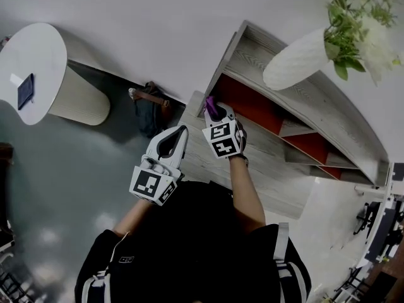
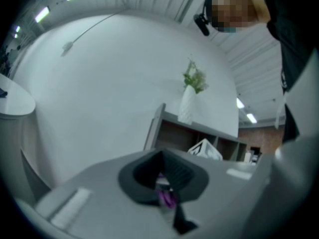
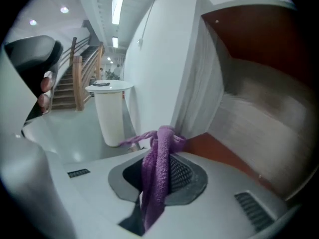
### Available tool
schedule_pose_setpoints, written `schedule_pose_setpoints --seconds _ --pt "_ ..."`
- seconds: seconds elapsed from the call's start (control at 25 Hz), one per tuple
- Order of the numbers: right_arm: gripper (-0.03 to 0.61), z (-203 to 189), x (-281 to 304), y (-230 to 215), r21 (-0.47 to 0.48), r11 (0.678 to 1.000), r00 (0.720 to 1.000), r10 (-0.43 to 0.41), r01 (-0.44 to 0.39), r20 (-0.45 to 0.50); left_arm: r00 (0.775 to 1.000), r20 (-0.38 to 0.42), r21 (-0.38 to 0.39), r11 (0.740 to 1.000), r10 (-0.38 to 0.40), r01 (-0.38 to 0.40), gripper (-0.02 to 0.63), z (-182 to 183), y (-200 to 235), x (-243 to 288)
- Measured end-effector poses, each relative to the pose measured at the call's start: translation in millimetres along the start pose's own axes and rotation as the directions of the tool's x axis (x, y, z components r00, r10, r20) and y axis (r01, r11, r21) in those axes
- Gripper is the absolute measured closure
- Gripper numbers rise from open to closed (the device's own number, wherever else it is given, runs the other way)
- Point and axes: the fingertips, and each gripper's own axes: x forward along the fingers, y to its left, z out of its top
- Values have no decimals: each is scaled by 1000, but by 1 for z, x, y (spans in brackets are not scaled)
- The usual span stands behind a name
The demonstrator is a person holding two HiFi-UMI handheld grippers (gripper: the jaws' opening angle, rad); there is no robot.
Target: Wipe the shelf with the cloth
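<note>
The left gripper (image 1: 175,139) hung with jaws together just beside the right gripper (image 1: 213,113), which was clamped on a purple cloth (image 3: 158,173) at the near end of the shelf (image 1: 268,153). A vase (image 1: 297,59) stood on top.

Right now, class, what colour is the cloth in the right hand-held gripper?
Purple; the cloth shows best in the right gripper view.

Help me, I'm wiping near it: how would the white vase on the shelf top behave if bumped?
The vase stands tall and narrow with leafy flowers above, so it probably tips easily. Its hard-looking white body is likely breakable. It stands toward one end of the shelf, so a fall seems possible.
</note>
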Motion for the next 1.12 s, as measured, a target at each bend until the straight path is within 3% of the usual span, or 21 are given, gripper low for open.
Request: schedule_pose_setpoints --seconds 0.12,0.36,0.48,0.64,0.88,1.0,1.12 --pt "529 -14 -6 23 24 998 998 59 -58 -5 1000 -1 3 1000 -14 14 611 1 -5 1" --pt "529 -16 -41 6 168 985 993 -57 38 107 998 -3 -2 998 -62 62 611 1 -13 15" --pt "529 -14 -66 -16 264 961 979 -126 80 163 994 2 -2 994 -113 113 611 1 -27 26" --pt "529 -21 -104 -55 385 904 941 -278 188 193 980 -5 0 980 -201 201 611 -2 -51 47" --pt "529 -61 -152 -114 452 778 846 -526 437 87 951 -16 4 952 -307 308 611 -5 -85 72" --pt "529 -79 -168 -132 482 719 806 -590 501 42 937 -27 6 937 -348 349 611 -7 -99 82" --pt "529 -95 -173 -142 494 683 787 -616 539 -7 925 -33 9 926 -378 378 611 -9 -109 92"
